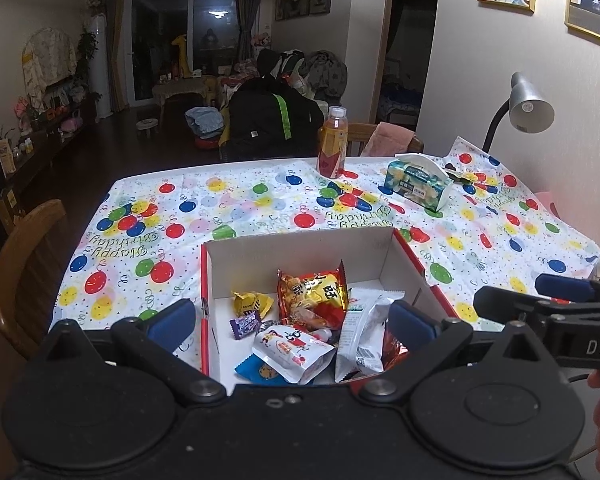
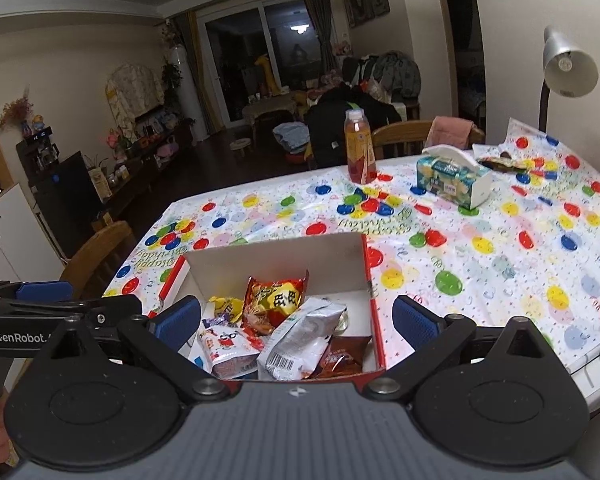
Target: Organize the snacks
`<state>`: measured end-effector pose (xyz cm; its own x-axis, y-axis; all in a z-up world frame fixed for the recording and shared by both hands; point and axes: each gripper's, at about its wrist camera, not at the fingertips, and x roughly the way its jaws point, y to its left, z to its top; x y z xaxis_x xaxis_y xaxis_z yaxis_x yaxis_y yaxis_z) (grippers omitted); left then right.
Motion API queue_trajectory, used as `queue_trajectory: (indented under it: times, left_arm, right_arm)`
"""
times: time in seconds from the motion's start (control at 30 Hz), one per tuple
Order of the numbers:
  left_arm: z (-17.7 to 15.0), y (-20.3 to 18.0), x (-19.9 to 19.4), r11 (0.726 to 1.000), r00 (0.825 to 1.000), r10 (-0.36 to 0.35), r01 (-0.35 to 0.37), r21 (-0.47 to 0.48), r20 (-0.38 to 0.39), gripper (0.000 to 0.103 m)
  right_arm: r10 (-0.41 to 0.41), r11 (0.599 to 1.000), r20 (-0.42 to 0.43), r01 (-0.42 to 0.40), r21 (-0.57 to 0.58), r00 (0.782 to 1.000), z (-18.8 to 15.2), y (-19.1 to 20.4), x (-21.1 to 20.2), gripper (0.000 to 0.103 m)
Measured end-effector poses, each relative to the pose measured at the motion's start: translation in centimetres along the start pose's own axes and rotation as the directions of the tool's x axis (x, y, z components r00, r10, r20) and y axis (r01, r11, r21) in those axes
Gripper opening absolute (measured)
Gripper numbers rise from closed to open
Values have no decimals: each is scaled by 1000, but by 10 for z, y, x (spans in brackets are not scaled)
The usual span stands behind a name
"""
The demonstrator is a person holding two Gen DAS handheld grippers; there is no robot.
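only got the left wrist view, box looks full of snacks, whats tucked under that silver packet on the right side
Observer: A brown snack packet lies in the near right corner of the box, partly covered by the silver packet.
Operator: ok and the other one, i only see it side on, is it carrying anything
Observer: No. The right hand-held gripper is wide open over the box, with nothing between its fingers.
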<state>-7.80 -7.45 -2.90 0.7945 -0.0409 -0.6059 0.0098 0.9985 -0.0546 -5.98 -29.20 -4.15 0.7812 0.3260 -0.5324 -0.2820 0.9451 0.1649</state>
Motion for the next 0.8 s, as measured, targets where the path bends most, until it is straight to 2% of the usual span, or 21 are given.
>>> queue_trajectory:
  times: [0.23,0.8]
  left_arm:
    - [-1,-2,-9,1000,999,-2,2,-3,38,102]
    - [-6,-1,-8,1000,1000,-9,9,-14,5,102]
  right_arm:
    - [-1,1000,19,2,-16,1000,1,-1,-4,103]
    - [17,999,1,-17,-36,1000,2,3,-1,103]
